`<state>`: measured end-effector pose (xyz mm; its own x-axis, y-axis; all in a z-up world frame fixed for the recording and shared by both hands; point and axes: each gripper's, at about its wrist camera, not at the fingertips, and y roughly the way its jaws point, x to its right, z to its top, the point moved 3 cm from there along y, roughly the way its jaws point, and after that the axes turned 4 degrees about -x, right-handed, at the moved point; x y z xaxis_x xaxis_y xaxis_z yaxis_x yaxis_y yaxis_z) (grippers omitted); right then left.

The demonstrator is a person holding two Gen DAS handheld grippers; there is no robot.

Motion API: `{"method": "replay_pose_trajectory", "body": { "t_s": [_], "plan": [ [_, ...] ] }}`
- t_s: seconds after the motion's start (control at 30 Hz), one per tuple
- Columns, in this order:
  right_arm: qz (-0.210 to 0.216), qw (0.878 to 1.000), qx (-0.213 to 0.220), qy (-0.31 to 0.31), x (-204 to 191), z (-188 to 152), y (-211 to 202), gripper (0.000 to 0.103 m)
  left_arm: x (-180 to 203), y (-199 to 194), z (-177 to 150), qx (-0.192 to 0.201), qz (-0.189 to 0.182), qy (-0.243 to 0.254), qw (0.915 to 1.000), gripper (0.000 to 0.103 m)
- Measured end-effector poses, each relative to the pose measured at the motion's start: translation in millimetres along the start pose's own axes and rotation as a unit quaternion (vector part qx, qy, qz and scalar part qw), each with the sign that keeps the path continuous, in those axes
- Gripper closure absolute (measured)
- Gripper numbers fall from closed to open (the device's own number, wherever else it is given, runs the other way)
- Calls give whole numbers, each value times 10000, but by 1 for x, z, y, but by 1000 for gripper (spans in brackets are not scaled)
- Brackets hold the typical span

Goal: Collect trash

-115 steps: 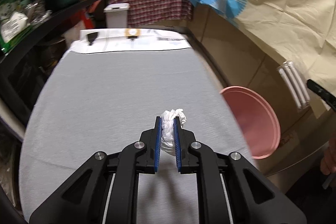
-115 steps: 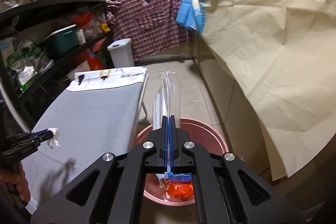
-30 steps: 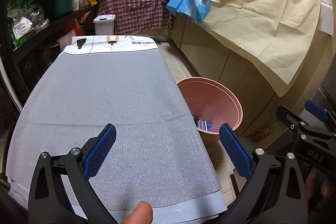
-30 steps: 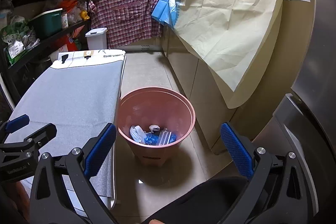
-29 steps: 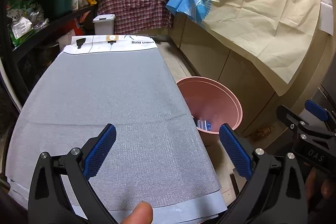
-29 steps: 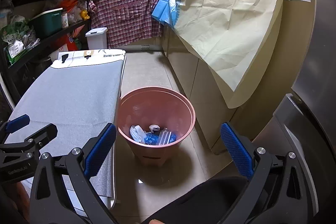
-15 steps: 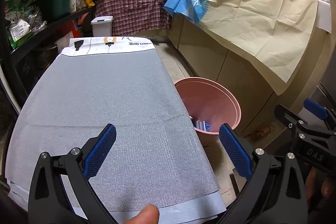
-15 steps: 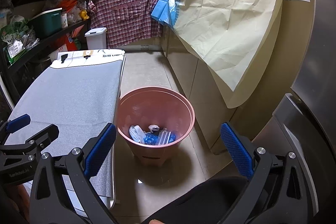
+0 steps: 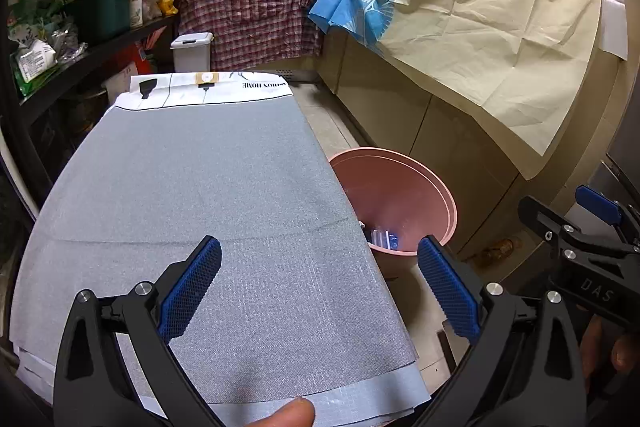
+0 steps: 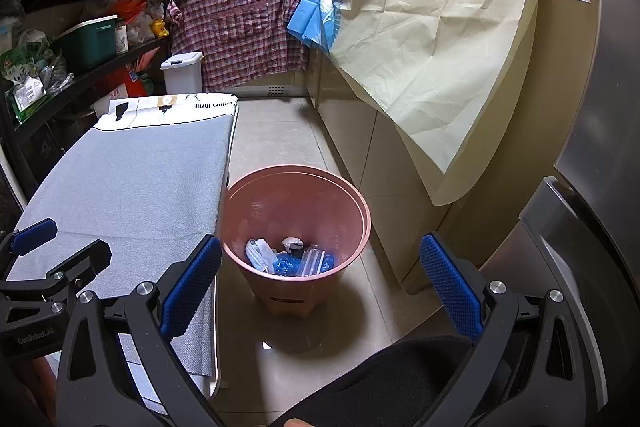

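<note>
Narrow kitchen aisle: grey fabric-covered ironing board (image 9: 192,195) lying bare, round pink plastic bin (image 10: 296,223) standing on the tiled floor at its 3 o'clock. Left gripper (image 9: 320,283) hovering over the board's near end, jaws spread wide, gripping nothing. Right gripper (image 10: 320,283) hovering above the floor, equally wide, empty. White, blue and clear trash pieces (image 10: 292,257) lying at the bin's bottom.

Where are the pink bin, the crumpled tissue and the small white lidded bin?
pink bin (image 10: 362,211): right wrist view, right rim.
crumpled tissue (image 10: 292,242): right wrist view, its middle.
small white lidded bin (image 9: 191,53): left wrist view, front wall.
</note>
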<state>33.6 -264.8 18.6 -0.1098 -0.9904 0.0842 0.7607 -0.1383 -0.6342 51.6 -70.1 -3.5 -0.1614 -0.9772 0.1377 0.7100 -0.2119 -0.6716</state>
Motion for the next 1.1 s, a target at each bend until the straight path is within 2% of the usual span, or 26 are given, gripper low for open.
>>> {"method": "replay_pose_trajectory", "body": {
  "t_s": [0.57, 1.1],
  "plan": [
    [-6, 10000, -24, -8, 1, -1, 4, 5, 3, -7, 1, 171, -85, 33, 9998, 8],
    [-10, 10000, -36, -7, 0, -3, 5, 5, 4, -5, -1, 149, -229, 20, 9996, 8]
  ]
}}
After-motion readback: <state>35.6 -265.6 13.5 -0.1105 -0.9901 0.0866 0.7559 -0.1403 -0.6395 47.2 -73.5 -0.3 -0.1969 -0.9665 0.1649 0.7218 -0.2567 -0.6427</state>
